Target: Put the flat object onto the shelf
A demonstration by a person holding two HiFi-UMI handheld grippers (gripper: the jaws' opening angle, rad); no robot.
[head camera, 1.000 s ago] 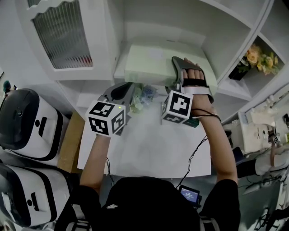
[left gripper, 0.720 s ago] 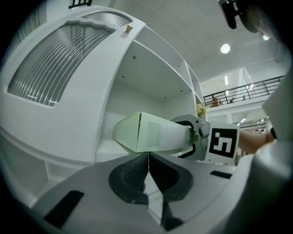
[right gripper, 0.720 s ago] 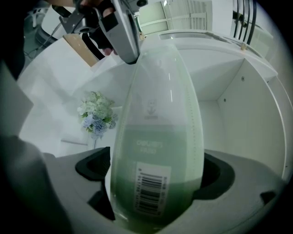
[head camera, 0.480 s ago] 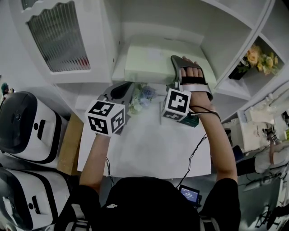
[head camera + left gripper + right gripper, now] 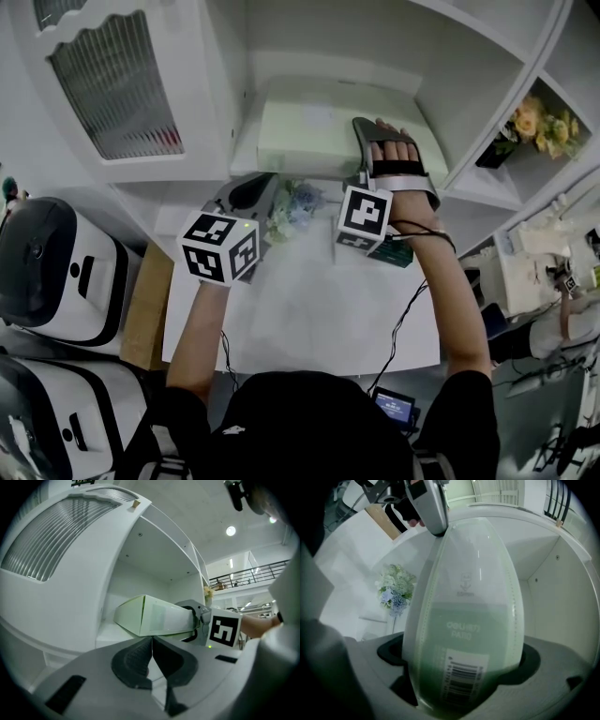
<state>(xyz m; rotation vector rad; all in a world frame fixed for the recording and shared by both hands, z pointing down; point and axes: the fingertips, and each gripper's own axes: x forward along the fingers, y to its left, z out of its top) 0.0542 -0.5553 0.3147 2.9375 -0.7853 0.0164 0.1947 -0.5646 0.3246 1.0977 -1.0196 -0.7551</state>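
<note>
Right gripper (image 5: 367, 141) is clamping the right end of the flat object (image 5: 305, 131), a pale green pack. Its jaws are spread only as wide as the pack is thick. The pack is sitting at upper centre of the head view, inside the open shelf (image 5: 328, 66) compartment. Its long axis is running leftward from the gripper, across the opening. Contact with the shelf floor is unclear. Side walls are flanking closely, with depth open behind. Left gripper (image 5: 251, 192) is hanging lower, jaws pressed together, carrying nothing.
</note>
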